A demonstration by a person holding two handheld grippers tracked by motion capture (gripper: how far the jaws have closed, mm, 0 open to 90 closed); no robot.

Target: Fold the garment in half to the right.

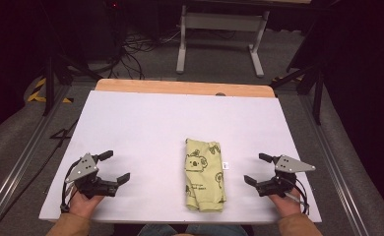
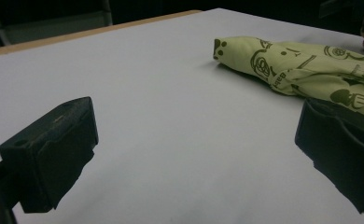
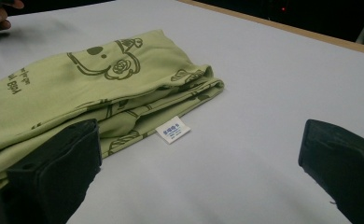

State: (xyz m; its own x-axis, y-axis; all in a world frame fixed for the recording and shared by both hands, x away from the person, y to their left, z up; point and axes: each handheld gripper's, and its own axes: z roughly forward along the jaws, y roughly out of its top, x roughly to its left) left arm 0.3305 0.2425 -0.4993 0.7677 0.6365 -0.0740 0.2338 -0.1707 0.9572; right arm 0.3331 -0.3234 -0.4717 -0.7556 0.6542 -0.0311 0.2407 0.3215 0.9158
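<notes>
Item: folded green cloth, pale yellow-green with dark printed cartoon figures and lettering, lying flat on the white table, at about 6 o'clock from the table's centre, near the person's edge, its long side running from 12 to 6 o'clock. A small white label juts from its edge at 3 o'clock; in the right gripper view the same label rests on the table surface just beside the stacked folds. Left gripper: held in the left hand at roughly 9 o'clock from the cloth, well apart from it, jaws spread wide, holding nothing; in the left gripper view the cloth lies beyond the jaw at 3 o'clock. Right gripper: held in the right hand at 3 o'clock from the cloth, near it but apart, jaws likewise spread wide and empty. Beyond the table at 12 o'clock: a grey desk frame on the carpeted floor.
</notes>
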